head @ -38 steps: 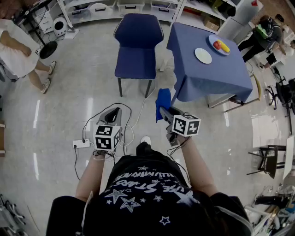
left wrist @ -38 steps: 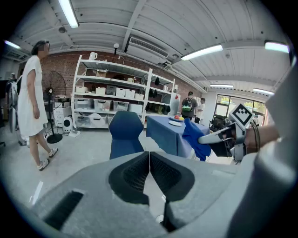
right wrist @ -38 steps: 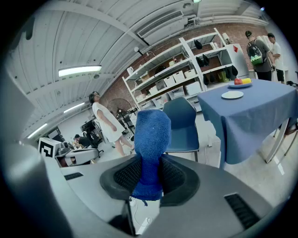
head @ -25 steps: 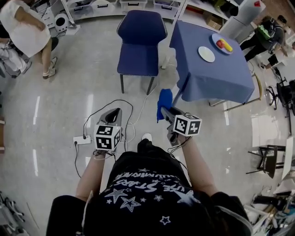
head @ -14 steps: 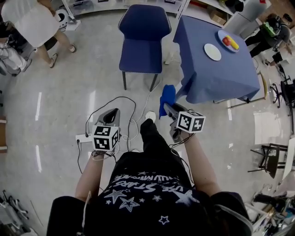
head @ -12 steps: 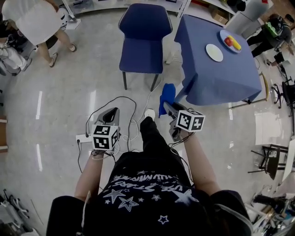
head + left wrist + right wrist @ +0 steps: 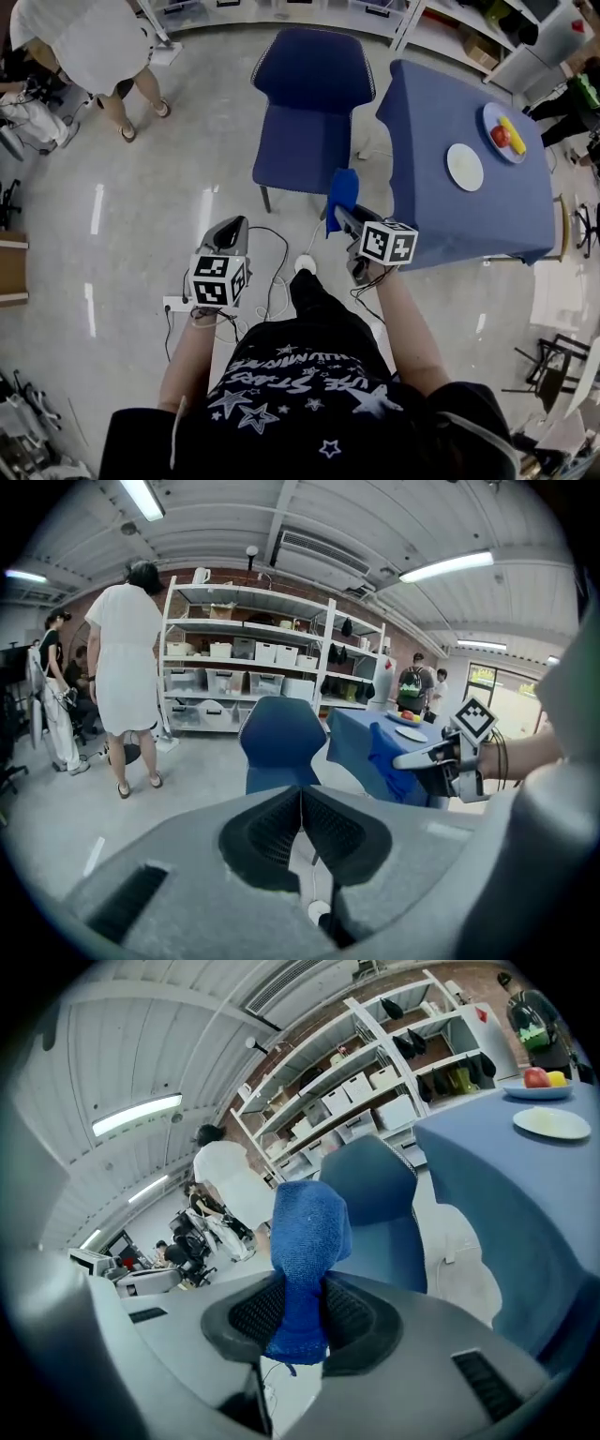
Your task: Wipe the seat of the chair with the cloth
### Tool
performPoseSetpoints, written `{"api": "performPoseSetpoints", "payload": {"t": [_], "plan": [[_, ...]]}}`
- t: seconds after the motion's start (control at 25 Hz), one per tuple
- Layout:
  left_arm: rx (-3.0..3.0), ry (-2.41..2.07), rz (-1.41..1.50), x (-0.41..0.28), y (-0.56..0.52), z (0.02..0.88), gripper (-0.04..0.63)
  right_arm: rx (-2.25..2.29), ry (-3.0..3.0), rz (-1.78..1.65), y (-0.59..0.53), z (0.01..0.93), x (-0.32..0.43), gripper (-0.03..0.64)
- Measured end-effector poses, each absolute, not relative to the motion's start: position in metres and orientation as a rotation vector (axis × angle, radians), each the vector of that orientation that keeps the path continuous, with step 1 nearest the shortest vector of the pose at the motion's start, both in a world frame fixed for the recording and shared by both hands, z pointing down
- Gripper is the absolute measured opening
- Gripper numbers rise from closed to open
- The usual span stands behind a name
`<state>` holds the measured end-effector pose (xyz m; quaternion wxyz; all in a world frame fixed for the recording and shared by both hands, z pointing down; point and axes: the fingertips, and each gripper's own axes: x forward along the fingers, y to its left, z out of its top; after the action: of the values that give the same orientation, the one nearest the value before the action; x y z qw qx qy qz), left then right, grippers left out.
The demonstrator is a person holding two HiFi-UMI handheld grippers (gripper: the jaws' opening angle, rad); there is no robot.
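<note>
Our right gripper has its jaws clenched on the lower end of the fuzzy blue cloth, which stands up from them. Our left gripper has its jaws pressed together, empty. The dark blue padded chair stands at twelve o'clock, apart from the cloth. With so short a bite, dragging across the seat may pull the cloth free.

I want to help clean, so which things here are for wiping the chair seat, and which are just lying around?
For the job:
- blue cloth, pinched in the right gripper
- blue chair

Just lying about:
- table
- white plate
- fruit
</note>
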<state>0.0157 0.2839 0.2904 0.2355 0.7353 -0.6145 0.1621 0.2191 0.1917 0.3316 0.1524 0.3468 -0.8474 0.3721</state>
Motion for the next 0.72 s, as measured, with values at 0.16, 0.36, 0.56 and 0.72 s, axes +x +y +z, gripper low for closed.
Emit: {"api": "performPoseSetpoints", "payload": {"t": [0.16,0.36,0.56,0.72], "plan": [[1.973,-1.729,0.451,0.004,0.234,0.288,0.02,0.919,-2.452,1.059,0.137,0.331,0.202,0.109],[1.926,-1.787,0.445,-0.02,0.203,0.286,0.02,0.866,-2.439,1.11,0.104,0.348,0.184,0.109],[1.872,-1.825,0.422,-0.057,0.186,0.283,0.02,0.843,-2.397,1.139,0.092,0.361,0.16,0.109],[1.891,-1.781,0.463,-0.088,0.159,0.295,0.021,0.862,-2.382,1.127,0.074,0.364,0.133,0.109]]}}
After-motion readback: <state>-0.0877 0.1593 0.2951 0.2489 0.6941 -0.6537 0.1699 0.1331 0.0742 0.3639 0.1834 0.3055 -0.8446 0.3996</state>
